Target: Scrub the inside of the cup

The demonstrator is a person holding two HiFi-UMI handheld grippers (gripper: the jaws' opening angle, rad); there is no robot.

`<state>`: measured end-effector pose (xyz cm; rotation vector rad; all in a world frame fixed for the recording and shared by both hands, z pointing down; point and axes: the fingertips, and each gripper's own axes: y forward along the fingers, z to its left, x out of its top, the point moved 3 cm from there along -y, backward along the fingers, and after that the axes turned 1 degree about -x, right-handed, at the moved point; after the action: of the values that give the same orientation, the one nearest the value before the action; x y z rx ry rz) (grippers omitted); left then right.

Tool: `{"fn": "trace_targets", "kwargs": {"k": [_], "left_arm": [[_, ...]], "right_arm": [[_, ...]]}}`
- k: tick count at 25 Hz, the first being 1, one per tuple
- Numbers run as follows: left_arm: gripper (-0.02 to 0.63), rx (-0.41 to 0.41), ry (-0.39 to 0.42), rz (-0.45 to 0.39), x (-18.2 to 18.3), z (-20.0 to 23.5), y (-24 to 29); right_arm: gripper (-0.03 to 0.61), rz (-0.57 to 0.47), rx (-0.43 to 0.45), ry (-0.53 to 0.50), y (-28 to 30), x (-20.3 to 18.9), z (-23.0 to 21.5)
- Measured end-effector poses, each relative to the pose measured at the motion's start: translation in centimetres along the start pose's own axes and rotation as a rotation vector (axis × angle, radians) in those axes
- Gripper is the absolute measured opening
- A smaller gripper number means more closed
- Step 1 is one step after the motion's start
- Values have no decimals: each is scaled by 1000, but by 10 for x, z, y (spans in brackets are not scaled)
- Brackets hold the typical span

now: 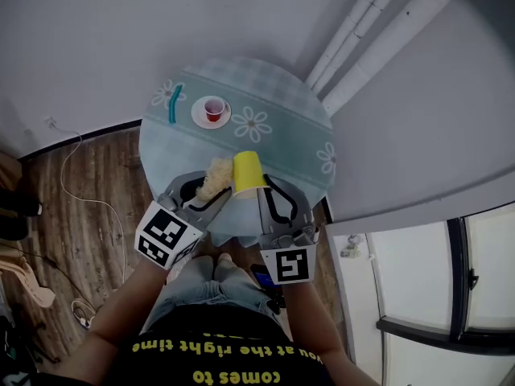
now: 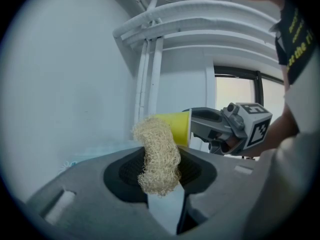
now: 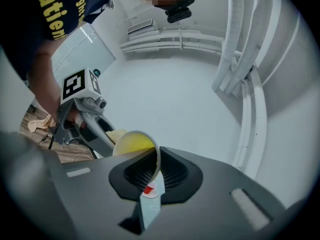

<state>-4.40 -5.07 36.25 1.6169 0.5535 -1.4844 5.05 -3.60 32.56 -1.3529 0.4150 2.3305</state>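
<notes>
Head view: yellow cup (image 1: 249,170) held up in the air over the near edge of the counter (image 1: 278,95), not resting on it. right hand-held gripper (image 1: 261,188) jaws nearly closed, pinching the cup's rim wall; right gripper view confirms it, thin rim (image 3: 156,159) clamped between the jaws, mouth facing back toward that gripper. left hand-held gripper (image 1: 207,190) partly closed on a loofah scrubber (image 1: 216,175), wad squeezed between the jaws and sticking out past the tips (image 2: 159,154). Scrubber sits just left of the cup, against or right beside its outer wall; can't tell if touching. Not inside yet. Judgement: step in hand is getting the scrubber into the mouth. To do it well, turn the cup so its mouth faces the left side, feed the free end of the loofah in, rub round the inner wall and bottom. Keep the rim pinch firm but light, since the wall looks thin and may buckle. Small red cup (image 1: 213,109) sits far on the counter, untouched.
</notes>
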Motion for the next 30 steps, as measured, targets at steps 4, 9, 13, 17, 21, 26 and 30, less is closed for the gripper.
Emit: {"fn": "trace_targets", "kwargs": {"k": [4, 9, 13, 17, 21, 26, 30], "left_arm": [[147, -9, 22, 39, -12, -6, 11], [148, -23, 5, 63, -23, -11, 19], [147, -23, 0, 49, -20, -11, 19], [147, -18, 38, 35, -15, -13, 18], [147, -15, 124, 56, -13, -20, 20], [147, 3, 131, 63, -12, -14, 25], [147, 34, 113, 49, -6, 2, 31]], "right_arm": [[23, -78, -52, 129, -2, 4, -9], [23, -83, -50, 124, -3, 2, -10], [23, -4, -29, 59, -3, -12, -8], [23, 35, -13, 11, -3, -21, -6], [23, 31, -22, 7, -4, -27, -10], [23, 42, -11, -1, -5, -29, -10], [23, 39, 7, -3, -5, -28, -6]]}}
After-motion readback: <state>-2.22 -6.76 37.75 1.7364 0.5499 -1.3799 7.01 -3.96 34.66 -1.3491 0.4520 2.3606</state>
